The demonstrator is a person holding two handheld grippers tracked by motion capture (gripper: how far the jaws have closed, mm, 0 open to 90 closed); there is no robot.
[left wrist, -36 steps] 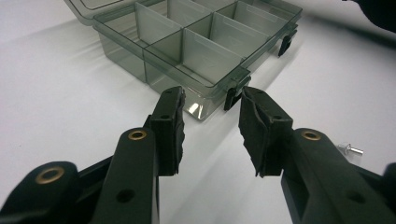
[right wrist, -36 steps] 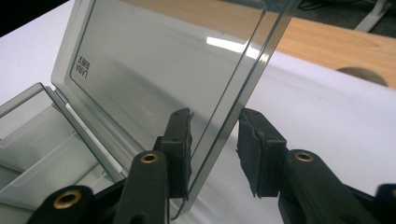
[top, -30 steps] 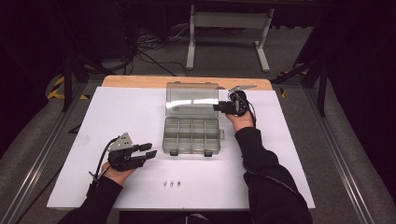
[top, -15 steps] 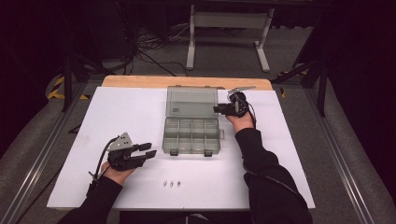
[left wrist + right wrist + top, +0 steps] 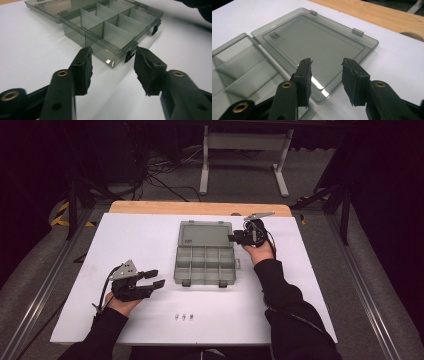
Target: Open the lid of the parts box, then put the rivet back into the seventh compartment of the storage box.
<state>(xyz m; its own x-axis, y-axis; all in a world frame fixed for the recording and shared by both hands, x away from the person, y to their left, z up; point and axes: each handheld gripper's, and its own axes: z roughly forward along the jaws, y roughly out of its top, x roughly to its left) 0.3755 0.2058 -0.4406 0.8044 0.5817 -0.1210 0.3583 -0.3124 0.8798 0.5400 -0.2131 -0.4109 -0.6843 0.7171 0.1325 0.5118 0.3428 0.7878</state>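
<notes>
There, a white sheet (image 5: 140, 245) covered the pale wooden table (image 5: 200, 208), grey floor and dark cables beyond. The smoky clear plastic compartment box (image 5: 205, 265) lay open at centre, lid flat behind. The left gripper (image 5: 152, 279), just left of it, had been opening, empty; the right gripper (image 5: 233, 238), over the lid's right edge, likewise.

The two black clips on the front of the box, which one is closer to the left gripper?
The clip on the box's left front, just ahead of the left gripper. The other clip sits farther along the same front wall.
</notes>
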